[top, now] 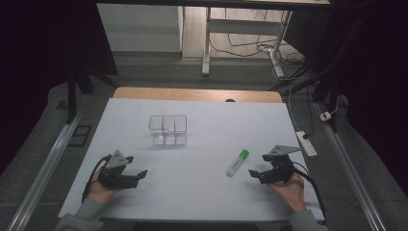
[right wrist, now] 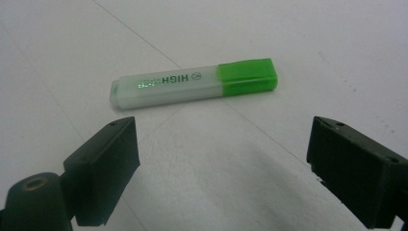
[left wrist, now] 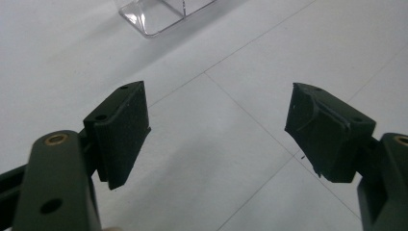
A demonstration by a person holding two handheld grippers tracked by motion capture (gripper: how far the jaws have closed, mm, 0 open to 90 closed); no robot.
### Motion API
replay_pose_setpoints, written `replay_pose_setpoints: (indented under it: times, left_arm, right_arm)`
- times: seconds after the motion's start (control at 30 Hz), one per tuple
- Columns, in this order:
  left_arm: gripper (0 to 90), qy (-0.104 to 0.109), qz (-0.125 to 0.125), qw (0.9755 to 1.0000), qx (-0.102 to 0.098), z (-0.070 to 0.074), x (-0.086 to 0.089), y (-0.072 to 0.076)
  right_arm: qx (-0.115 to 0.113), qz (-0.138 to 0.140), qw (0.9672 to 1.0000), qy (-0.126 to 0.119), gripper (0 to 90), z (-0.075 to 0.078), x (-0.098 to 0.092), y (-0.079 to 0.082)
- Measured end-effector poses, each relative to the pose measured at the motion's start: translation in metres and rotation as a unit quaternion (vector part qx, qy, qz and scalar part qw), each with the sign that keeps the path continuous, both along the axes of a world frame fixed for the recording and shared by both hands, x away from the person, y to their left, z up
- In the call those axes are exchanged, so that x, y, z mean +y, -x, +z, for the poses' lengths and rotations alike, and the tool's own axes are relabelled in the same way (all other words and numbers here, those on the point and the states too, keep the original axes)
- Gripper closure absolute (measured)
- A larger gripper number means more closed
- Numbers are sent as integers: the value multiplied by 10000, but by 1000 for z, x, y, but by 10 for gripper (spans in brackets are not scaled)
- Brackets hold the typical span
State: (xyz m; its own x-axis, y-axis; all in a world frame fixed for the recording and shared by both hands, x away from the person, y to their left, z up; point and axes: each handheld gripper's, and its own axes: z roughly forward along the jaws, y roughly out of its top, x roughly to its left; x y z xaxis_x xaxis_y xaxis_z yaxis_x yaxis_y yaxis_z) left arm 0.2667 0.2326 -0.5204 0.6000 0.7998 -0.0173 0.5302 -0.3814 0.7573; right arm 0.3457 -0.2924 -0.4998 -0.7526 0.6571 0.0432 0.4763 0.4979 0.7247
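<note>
1. Highlighter (top: 237,162), with a green cap and pale translucent barrel, lies flat on the white bench (top: 202,192), just ahead of the right gripper (top: 253,173) and apart from it.
2. Barrel print is partly legible in the right gripper view (right wrist: 193,82): "HIGH" reads clearly, the remainder is a green blur.
3. Clear divided box (top: 167,130) stands mid-bench; in the left gripper view it is cut off at the top edge (left wrist: 159,14), and its contents cannot be made out.
4. Left gripper (top: 140,174): held low in the person's left hand (top: 98,190), pointing toward the bench centre, jaws wide apart over bare bench.
5. Right gripper: held low in the right hand (top: 288,190), pointing left toward the highlighter, jaws wide apart, nothing between them.
</note>
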Motion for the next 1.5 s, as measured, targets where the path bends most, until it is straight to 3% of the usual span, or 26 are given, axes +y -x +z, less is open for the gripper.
replay_pose_setpoints:
  times: [0.9, 1.5]
  left_arm:
    - [235, 64, 49, 10000, -30, 6, 1, -5]
    - [246, 17, 197, 9998, 18, 16, 2, -32]
  right_arm:
    - [-16, -3, 9999, -170, 119, 1, 0, -2]
    - [-37, 12, 9998, -199, 127, 1, 1, 1]
